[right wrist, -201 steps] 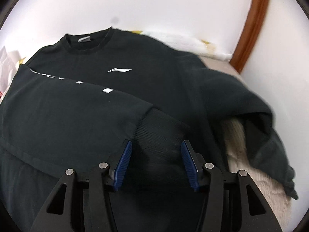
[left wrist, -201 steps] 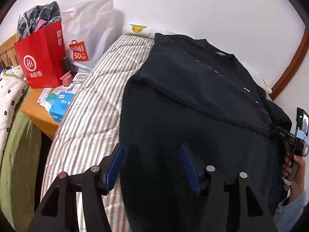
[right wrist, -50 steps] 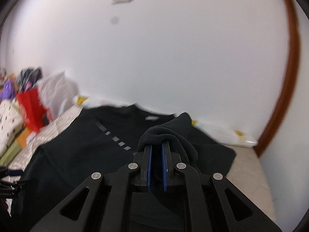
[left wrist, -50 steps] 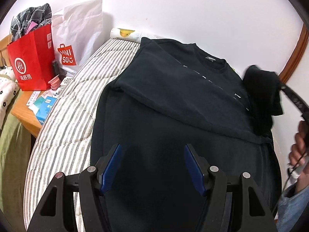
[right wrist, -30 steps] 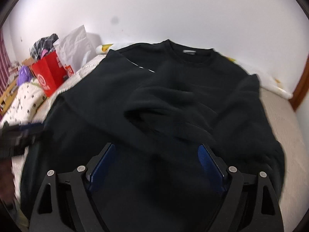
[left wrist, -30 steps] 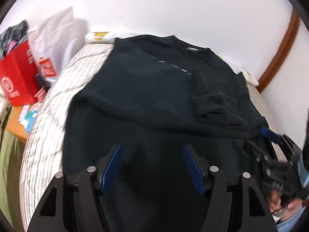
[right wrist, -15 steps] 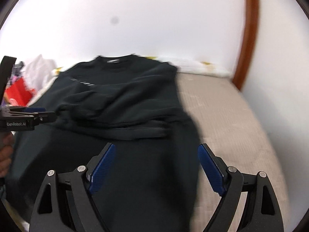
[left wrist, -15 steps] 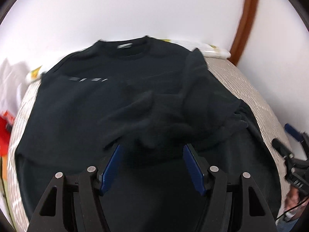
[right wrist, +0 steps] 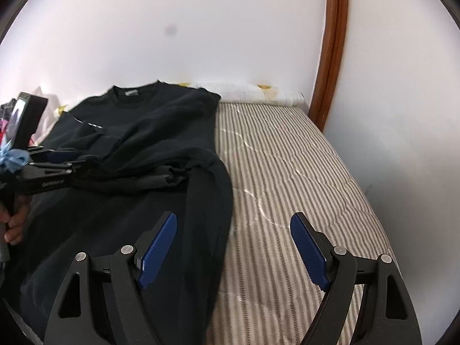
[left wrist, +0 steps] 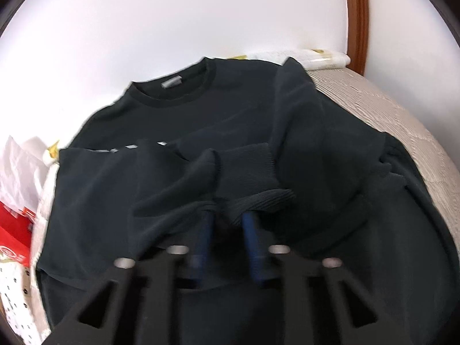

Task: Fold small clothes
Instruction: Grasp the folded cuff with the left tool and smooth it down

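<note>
Sweatshirt [right wrist: 138, 149] edge | bare striped mattress [right wrist: 287, 178] alongside | right hand-held gripper [right wrist: 233, 247] closing, empty

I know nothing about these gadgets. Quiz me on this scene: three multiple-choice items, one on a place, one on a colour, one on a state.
1. Where does the sweatshirt lie?
A. on a striped mattress
B. on a chair
C. on the floor

2. What colour are the right gripper pads?
A. red
B. blue
C. green

3. How do the right gripper's jaws stand?
A. clamped on a sleeve
B. wide apart, nothing pinched
C. gripping a bag

Answers: 1 A, stripes show beside the cloth; 2 B, both pads look blue; 3 B, the sweatshirt's edge and the mattress show through the gap.
</note>
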`<state>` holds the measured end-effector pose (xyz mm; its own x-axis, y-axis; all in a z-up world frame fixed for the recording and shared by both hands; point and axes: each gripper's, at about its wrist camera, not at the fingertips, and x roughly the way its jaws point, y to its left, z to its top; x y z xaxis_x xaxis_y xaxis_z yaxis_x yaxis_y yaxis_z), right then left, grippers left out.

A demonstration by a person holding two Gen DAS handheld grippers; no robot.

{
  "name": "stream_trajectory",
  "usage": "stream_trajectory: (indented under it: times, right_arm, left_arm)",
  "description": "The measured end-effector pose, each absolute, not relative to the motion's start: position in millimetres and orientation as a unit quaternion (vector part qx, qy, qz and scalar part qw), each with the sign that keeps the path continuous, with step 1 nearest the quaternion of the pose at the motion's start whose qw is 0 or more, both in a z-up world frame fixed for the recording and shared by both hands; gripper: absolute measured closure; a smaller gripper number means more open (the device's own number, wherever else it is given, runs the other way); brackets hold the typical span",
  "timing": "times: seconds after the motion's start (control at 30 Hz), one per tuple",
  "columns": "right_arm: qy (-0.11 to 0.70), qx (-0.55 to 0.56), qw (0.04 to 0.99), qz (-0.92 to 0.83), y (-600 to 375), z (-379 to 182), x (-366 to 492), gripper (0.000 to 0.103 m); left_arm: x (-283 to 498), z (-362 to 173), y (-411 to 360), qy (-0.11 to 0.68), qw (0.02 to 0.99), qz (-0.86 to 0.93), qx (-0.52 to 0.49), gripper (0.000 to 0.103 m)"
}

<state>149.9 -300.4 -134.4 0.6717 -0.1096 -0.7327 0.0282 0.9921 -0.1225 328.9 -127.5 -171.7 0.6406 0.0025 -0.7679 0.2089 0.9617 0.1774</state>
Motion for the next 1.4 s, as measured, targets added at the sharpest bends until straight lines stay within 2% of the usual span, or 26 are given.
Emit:
stream_trajectory:
  times: [0.1, 0.23, 0.3, 0.63, 0.73, 0.8, 0.87, 1.23, 1.33, 1.4]
  right_arm:
    - [0.400, -0.059, 0.914, -0.029, -286.2, -131.4, 150.8, 0.022]
    - [0.403, -0.072, 0.912, -0.023, -262.8, -129.5, 155.0, 0.022]
    - [0.403, -0.078, 0.912, -0.015, -249.0, -128.2, 158.3, 0.022]
    - [0.410, -0.127, 0.903, 0.004, -177.3, -128.4, 176.3, 0.022]
    - [0.411, -0.139, 0.901, 0.006, -165.5, -130.3, 181.3, 0.022]
    - [0.413, -0.140, 0.900, 0.006, -162.4, -130.9, 183.2, 0.022]
    - [0.413, -0.141, 0.900, 0.004, -160.9, -131.1, 185.6, 0.022]
    - [0.416, -0.130, 0.900, -0.031, -184.0, -137.2, 188.0, 0.022]
    - [0.422, -0.117, 0.898, -0.038, -194.9, -141.0, 190.8, 0.022]
    - [0.425, -0.116, 0.897, -0.043, -199.5, -144.0, 192.0, 0.022]
  left_arm:
    - [327.2, -157.4, -106.0, 0.412, 0.904, -0.055, 0.098, 0.091]
    - [315.6, -123.5, -57.1, 0.353, 0.933, -0.007, 0.065, 0.092]
    - [315.0, -117.2, -24.4, 0.357, 0.933, 0.022, 0.040, 0.097]
    - [288.6, -137.7, 117.5, 0.394, 0.909, 0.099, -0.094, 0.096]
    - [290.3, -147.5, 126.4, 0.418, 0.898, 0.083, -0.114, 0.081]
    - [296.6, -150.1, 122.4, 0.422, 0.897, 0.059, -0.120, 0.057]
    - [301.9, -151.9, 116.1, 0.419, 0.898, 0.032, -0.133, 0.040]
    - [365.1, -181.8, 79.4, 0.458, 0.866, -0.049, -0.193, 0.042]
    - [375.0, -190.4, 75.0, 0.463, 0.859, -0.048, -0.211, 0.056]
    - [380.5, -194.2, 71.7, 0.462, 0.855, -0.051, -0.231, 0.073]
